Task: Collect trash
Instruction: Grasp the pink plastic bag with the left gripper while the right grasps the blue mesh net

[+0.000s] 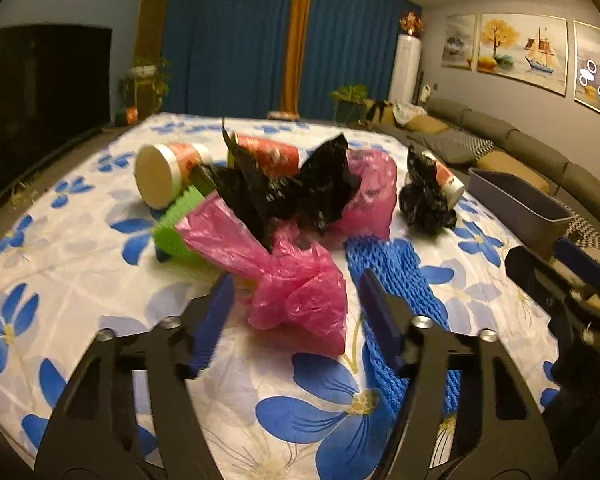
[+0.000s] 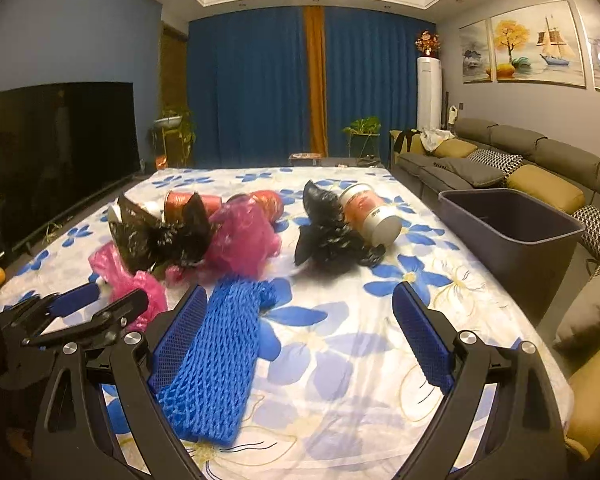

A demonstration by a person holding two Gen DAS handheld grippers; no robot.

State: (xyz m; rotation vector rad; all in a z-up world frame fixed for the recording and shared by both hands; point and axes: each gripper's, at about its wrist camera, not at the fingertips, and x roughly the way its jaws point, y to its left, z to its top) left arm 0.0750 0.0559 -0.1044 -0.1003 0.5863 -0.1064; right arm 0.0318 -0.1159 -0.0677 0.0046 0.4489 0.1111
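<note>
Nearest, in the left wrist view: left gripper (image 1: 296, 308) with jaws apart, straddling the near end of a crumpled pink plastic bag (image 1: 300, 296) on the white cloth with blue flowers (image 1: 80, 264) covering the bench; contact between pads and bag hard to judge, looks just short of touching. Just to the right, a blue foam mesh sleeve (image 1: 396, 280) lying flat along the cloth, near end under the right finger. Right gripper (image 2: 300, 308) with jaws wide apart and clamped on nothing, the blue sleeve (image 2: 216, 352) lying against its left pad (image 2: 176, 336); also seen at the right edge of the left view (image 1: 568, 280).

Further back, a heap in the middle of the cloth: a green foam mesh sleeve (image 1: 176, 224) partly under the pink bag; a crumpled black plastic bag (image 1: 284, 188) on top; a second pink plastic bag (image 1: 374, 188) behind it; a white-based paper cup with orange print (image 1: 164, 172) on its side to the left; another orange cup (image 1: 268, 152) behind the black bag. Apart to the right, a smaller black crumpled bag (image 1: 424, 196) touching a third tipped cup (image 1: 448, 180).

Beyond the bench's right edge, a grey plastic bin (image 2: 512, 224), open-topped, beside a long grey sofa (image 2: 540, 160); at the far wall, blue curtains (image 2: 252, 88); on the left, a dark television screen (image 2: 60, 144).
</note>
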